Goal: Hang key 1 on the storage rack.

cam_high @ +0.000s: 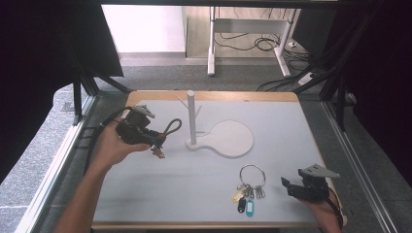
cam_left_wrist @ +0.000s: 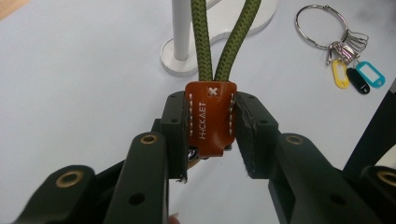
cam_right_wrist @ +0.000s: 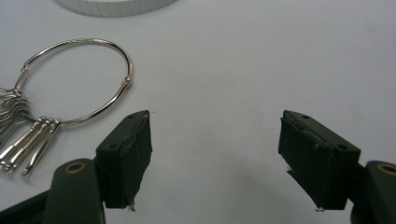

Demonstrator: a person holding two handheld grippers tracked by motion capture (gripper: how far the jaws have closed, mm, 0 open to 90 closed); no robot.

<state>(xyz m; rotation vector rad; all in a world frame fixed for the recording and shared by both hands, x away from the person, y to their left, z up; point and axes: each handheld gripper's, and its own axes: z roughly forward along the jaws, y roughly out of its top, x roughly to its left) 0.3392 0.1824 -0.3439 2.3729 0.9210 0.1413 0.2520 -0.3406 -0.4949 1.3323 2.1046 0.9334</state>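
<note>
My left gripper point(cam_high: 155, 139) point(cam_left_wrist: 211, 126) is shut on the brown leather tab point(cam_left_wrist: 210, 119) of a keychain with a green rope loop point(cam_high: 172, 127) point(cam_left_wrist: 223, 42); it hangs in the air just left of the white peg stand point(cam_high: 191, 116) point(cam_left_wrist: 180, 28). A small metal piece point(cam_high: 158, 154) dangles under the tab. Near the front right corner my right gripper point(cam_high: 287, 187) point(cam_right_wrist: 215, 158) stands open with nothing between its fingers. Left of it lies a large metal key ring point(cam_high: 252, 175) point(cam_right_wrist: 77, 81) point(cam_left_wrist: 322, 25) with several clips and coloured tags point(cam_high: 245, 205) point(cam_left_wrist: 357, 77).
The peg stand rises from a flat white base point(cam_high: 233, 138) at the middle of the pale mat point(cam_high: 194, 189). A wooden table edge point(cam_high: 214, 95) frames the mat. Beyond the table are a desk frame and floor cables point(cam_high: 272, 43).
</note>
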